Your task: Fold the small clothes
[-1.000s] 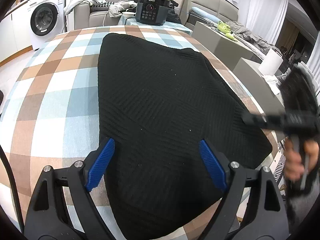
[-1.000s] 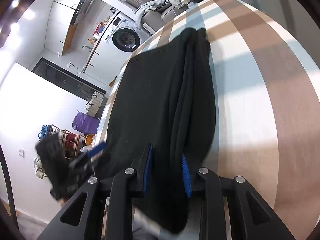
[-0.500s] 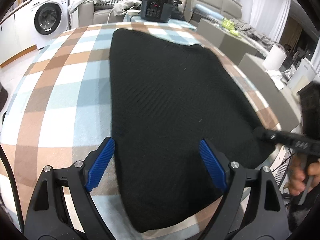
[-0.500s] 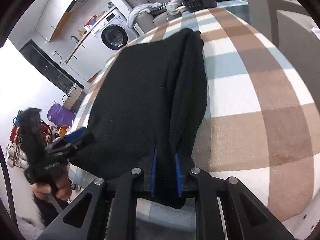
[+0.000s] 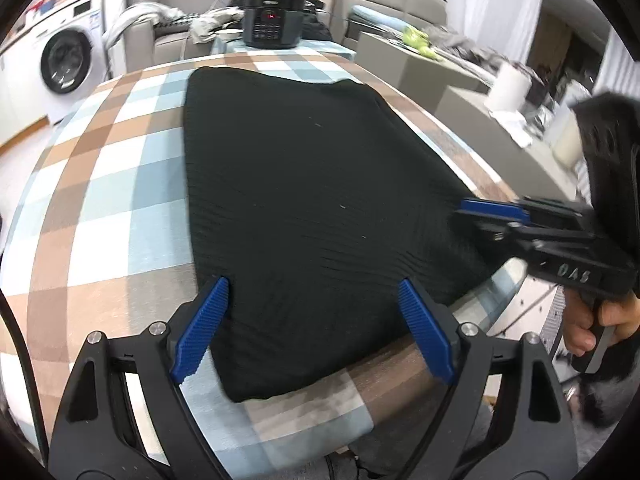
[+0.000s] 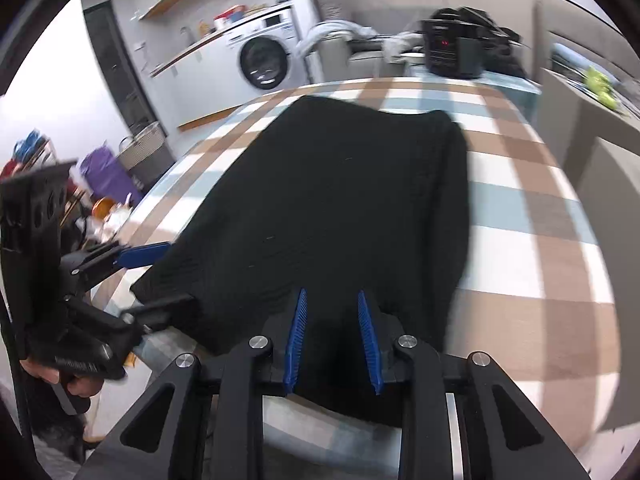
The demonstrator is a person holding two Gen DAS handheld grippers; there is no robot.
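My left gripper (image 5: 312,324) gapes over the black garment's (image 5: 304,200) near hem; its length runs away from me (right gripper (image 6: 332,340), half-parted, straddles the same hem).

Garment (image 5: 304,208) lies flat on the counter (image 5: 100,184), lengthwise from the near edge toward the far end, nearer the counter's right side. Left tool (image 5: 312,332) sits at the garment's near edge, fingers apart either side of it. Right tool (image 6: 332,340) sits at the near right corner, cloth between its parted fingers. Behind the counter's far end: cooker (image 5: 274,26) on a lower stand, sofa (image 5: 160,40) behind it. Washing machine (image 5: 66,68) stands far left.
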